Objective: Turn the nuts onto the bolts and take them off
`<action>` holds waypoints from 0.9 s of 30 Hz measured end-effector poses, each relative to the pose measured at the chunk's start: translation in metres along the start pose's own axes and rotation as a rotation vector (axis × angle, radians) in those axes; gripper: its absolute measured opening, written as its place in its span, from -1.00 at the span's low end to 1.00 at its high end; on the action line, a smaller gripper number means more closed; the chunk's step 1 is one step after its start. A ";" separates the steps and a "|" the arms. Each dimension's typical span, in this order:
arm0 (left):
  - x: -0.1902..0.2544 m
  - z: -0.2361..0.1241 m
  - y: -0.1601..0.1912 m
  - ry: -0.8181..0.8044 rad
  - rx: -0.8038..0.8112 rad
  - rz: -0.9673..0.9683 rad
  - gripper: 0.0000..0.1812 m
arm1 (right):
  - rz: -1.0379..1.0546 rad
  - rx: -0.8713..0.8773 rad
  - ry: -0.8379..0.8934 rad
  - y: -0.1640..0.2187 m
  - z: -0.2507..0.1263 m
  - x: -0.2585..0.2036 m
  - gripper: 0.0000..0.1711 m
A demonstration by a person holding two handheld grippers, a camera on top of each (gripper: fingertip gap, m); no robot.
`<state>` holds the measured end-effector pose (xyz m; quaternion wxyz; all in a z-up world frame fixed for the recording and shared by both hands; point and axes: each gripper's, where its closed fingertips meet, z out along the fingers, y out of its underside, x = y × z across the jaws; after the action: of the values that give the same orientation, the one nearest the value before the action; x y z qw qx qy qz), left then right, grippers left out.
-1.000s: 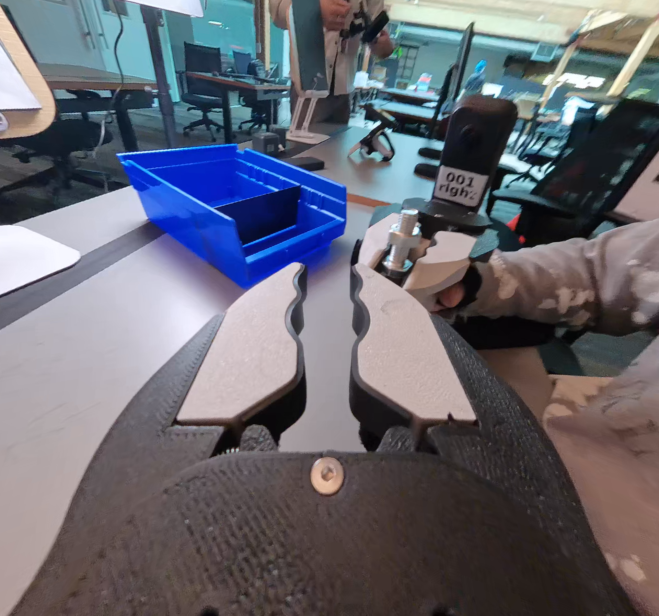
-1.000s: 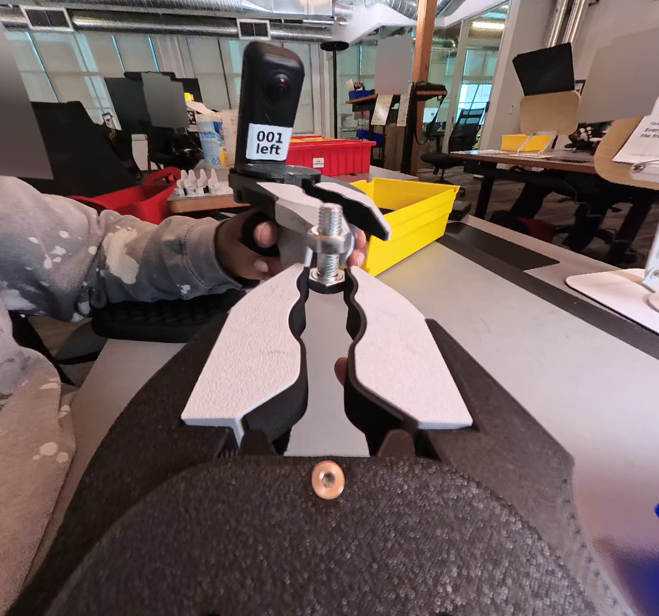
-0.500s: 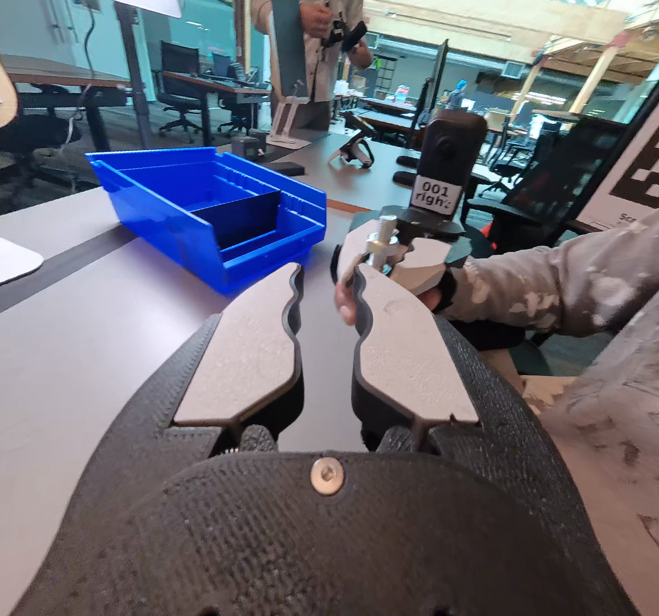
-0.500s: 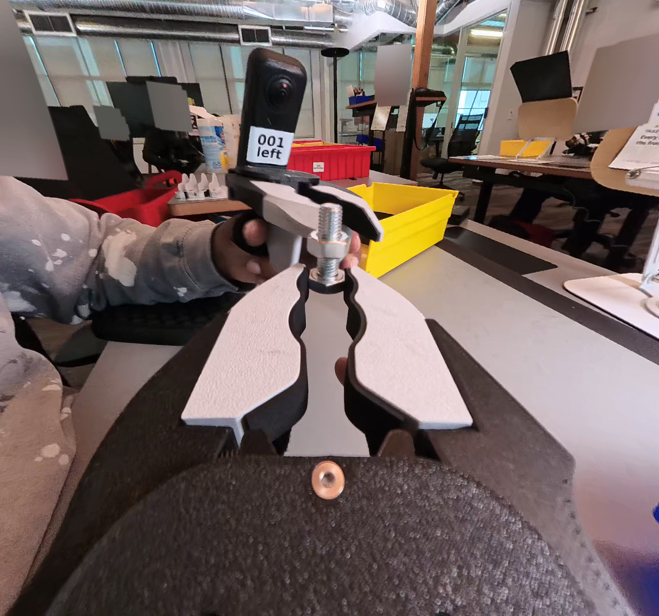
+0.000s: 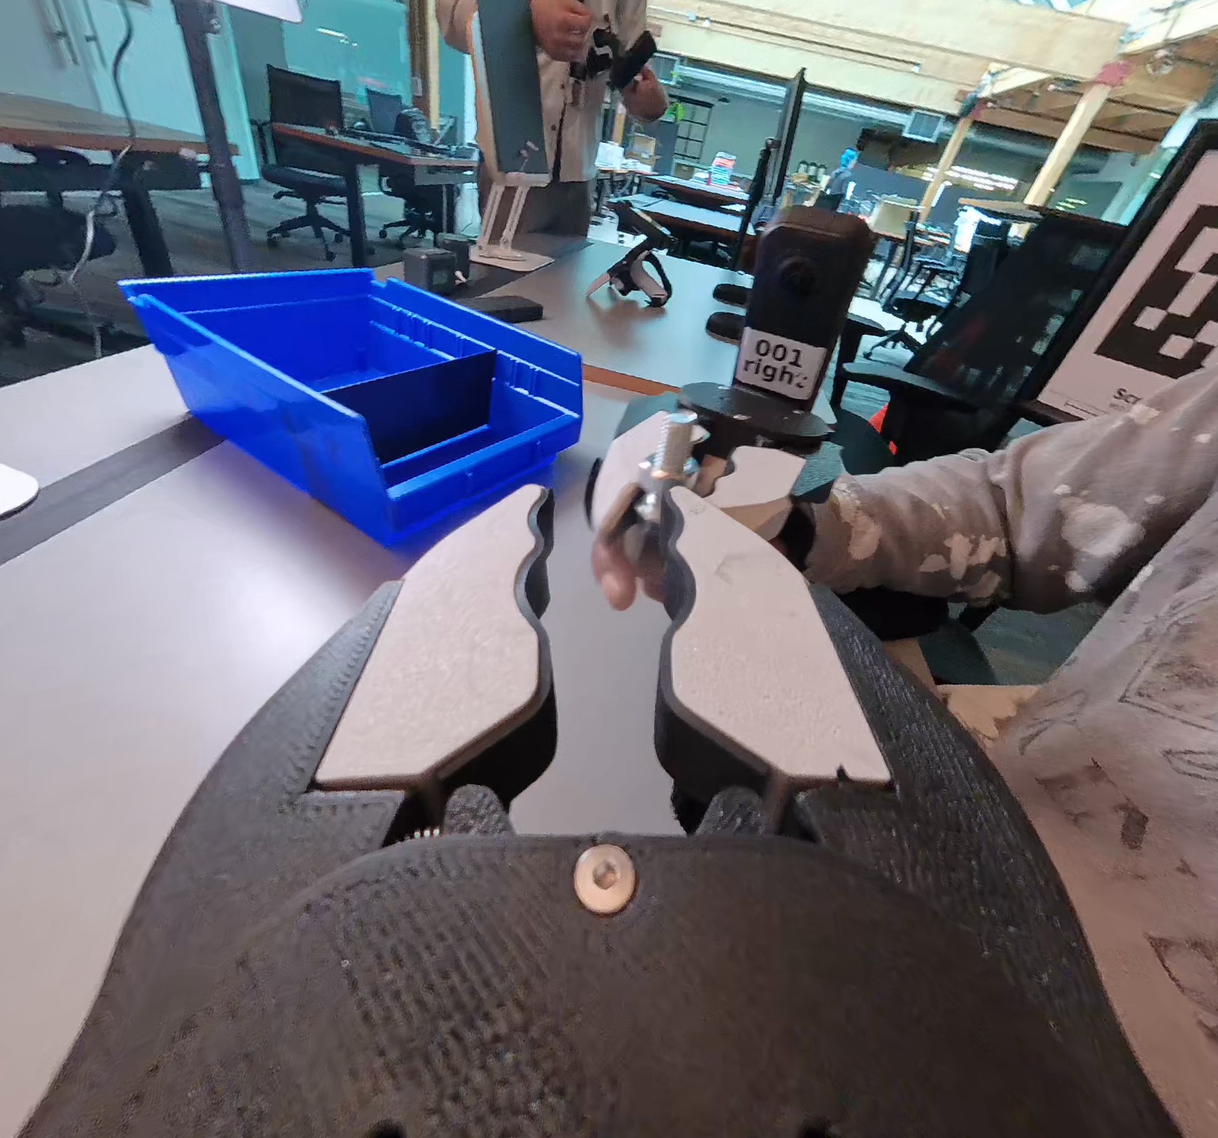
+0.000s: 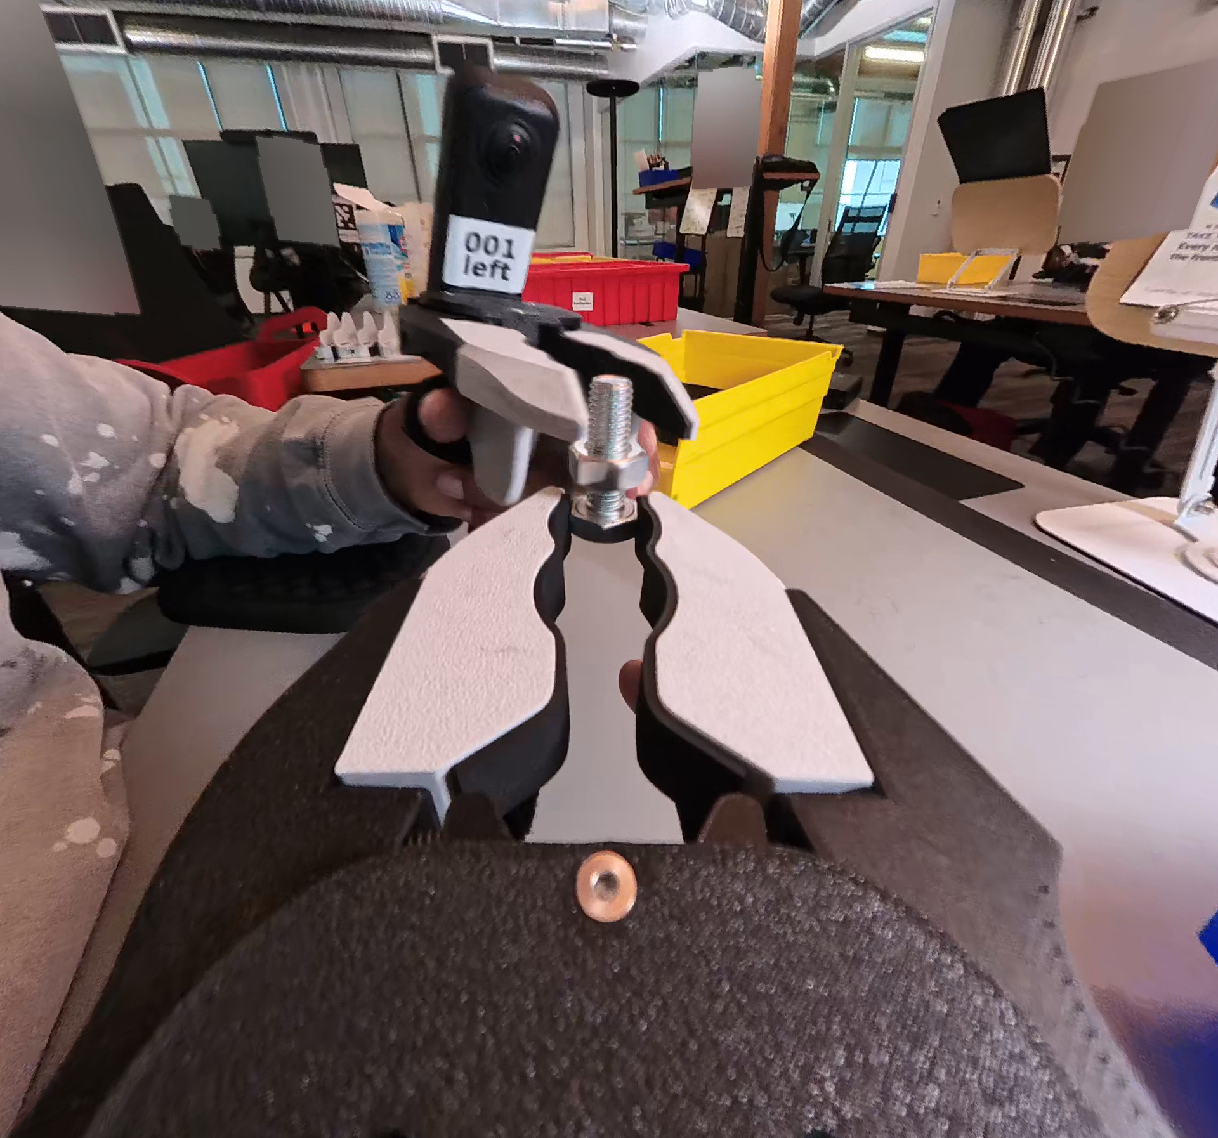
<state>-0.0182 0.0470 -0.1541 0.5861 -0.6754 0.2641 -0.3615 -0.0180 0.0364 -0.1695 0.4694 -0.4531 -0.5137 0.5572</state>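
My right gripper (image 6: 604, 506) is shut on the head of a silver bolt (image 6: 609, 411) and holds it upright above the grey table (image 6: 890, 579). A hex nut (image 6: 608, 470) sits on the thread a little above the head. My left gripper (image 5: 606, 506) is open and empty, with its fingertips just short of the bolt (image 5: 675, 441) and its nut (image 5: 666, 470). In the right wrist view the left gripper (image 6: 633, 427) hangs tilted behind the bolt, its jaws apart on either side of the thread. The right gripper also shows in the left wrist view (image 5: 649, 506).
A blue bin (image 5: 296, 381) with a dark divider stands on the table to the left. A yellow bin (image 6: 745, 408) stands behind the bolt at the table's edge. A person (image 5: 560, 19) stands at the far table. A white lamp base (image 6: 1133, 546) sits at the right. Less than 4 cm separates the two grippers' tips.
My left gripper has tilted and shifted, so the bolt now sits closer to its right fingertip. My right gripper has kept hold of the bolt.
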 end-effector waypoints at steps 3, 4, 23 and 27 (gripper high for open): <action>0.011 0.005 0.002 0.040 -0.012 -0.003 -0.61 | -0.013 -0.029 0.013 0.005 0.003 0.000 -0.78; 0.011 0.006 0.004 0.034 -0.024 -0.003 -0.61 | -0.019 -0.033 0.011 0.006 0.004 -0.001 -0.78; -0.023 -0.006 0.011 -0.115 -0.063 -0.008 -0.79 | -0.028 0.019 -0.004 -0.005 -0.003 -0.002 -0.78; -0.005 -0.003 0.004 -0.035 -0.039 -0.001 -0.65 | -0.029 -0.023 0.023 0.003 -0.001 0.003 -0.79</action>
<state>-0.0232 0.0488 -0.1593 0.5771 -0.6930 0.2604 -0.3447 -0.0174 0.0390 -0.1721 0.4781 -0.4572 -0.5211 0.5393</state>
